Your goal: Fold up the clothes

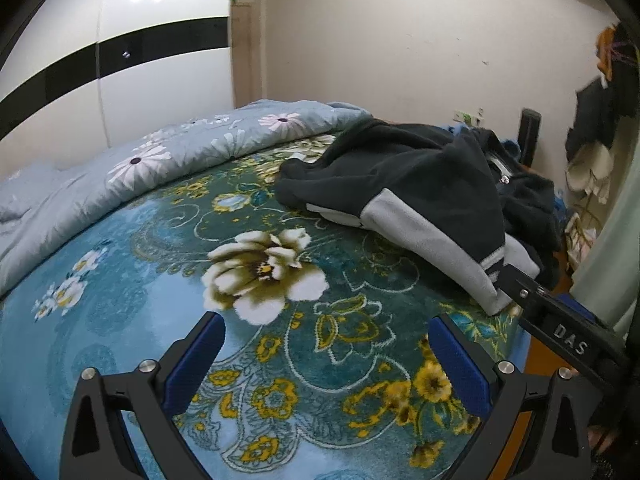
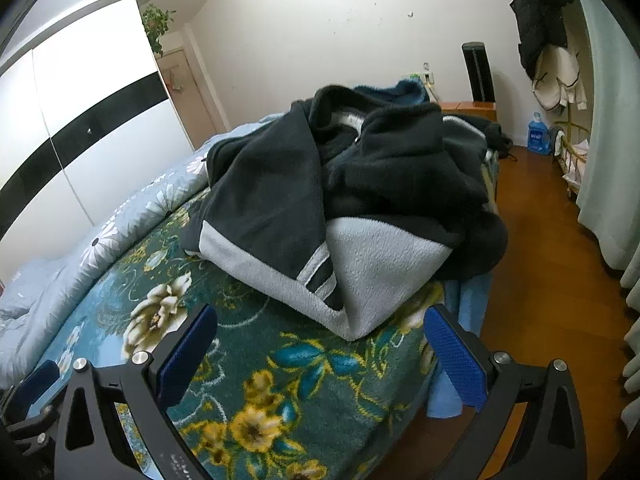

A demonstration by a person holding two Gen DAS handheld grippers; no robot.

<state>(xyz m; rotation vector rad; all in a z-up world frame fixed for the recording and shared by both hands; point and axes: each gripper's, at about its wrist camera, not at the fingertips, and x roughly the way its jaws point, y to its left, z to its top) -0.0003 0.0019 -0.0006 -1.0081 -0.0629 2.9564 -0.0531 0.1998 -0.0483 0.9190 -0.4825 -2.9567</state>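
1. My left gripper (image 1: 326, 344) hangs low over the floral blanket (image 1: 160, 280), pointing across the bed; its blue-padded jaws are spread wide and hold nothing.
2. My right gripper (image 2: 320, 344) sits over the blanket (image 2: 280, 380) close to the bed's near edge, aimed at the garment. Its jaws are also spread wide, with nothing between them. The near corner of the jacket lies just ahead of the fingertips, apart from them.
3. In the left wrist view, the body of the right gripper (image 1: 560, 320) shows at the right edge, its front end close against the jacket's grey hem; I cannot tell whether it touches.
4. The fleece jacket (image 2: 352, 184) lies in a rumpled heap on the blanket near the bed's right side. It is dark with light grey lower panels, and one grey corner points toward me. In the left view the same jacket (image 1: 400, 176) sits to the right of centre.
5. A pale blue daisy-print quilt (image 1: 120, 172) is bunched along the far left of the bed.
6. On the wooden floor (image 2: 540, 260) by the far wall stands a blue bottle (image 2: 538, 136); I cannot make out its contents.
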